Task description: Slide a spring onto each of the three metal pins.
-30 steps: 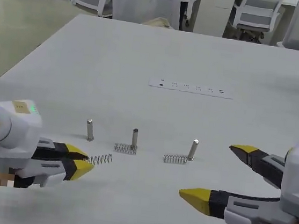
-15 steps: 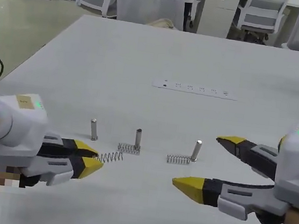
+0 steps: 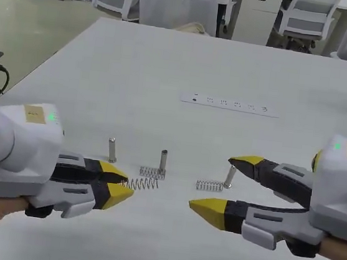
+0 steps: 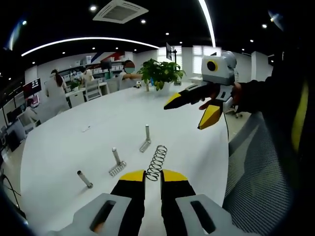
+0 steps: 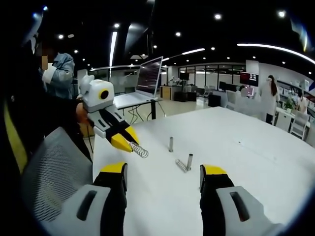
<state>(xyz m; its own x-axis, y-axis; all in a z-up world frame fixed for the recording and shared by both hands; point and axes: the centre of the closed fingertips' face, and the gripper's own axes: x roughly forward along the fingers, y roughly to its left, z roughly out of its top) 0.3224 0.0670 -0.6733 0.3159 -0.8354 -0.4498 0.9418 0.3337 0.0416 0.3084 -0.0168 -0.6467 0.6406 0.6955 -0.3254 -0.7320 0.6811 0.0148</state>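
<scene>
1. Three metal pins upright in a row ahead of both jaw pairs: left pin, middle pin, right pin.
2. Three springs: held spring pinched in the left gripper's nearly closed jaws; middle spring and right spring lying at their pins' bases.
3. Right gripper spread wide, holding nothing.
4. White table; office chairs beyond.
5. Power strip past the pins.

White table: pins, springs, power strip
</scene>
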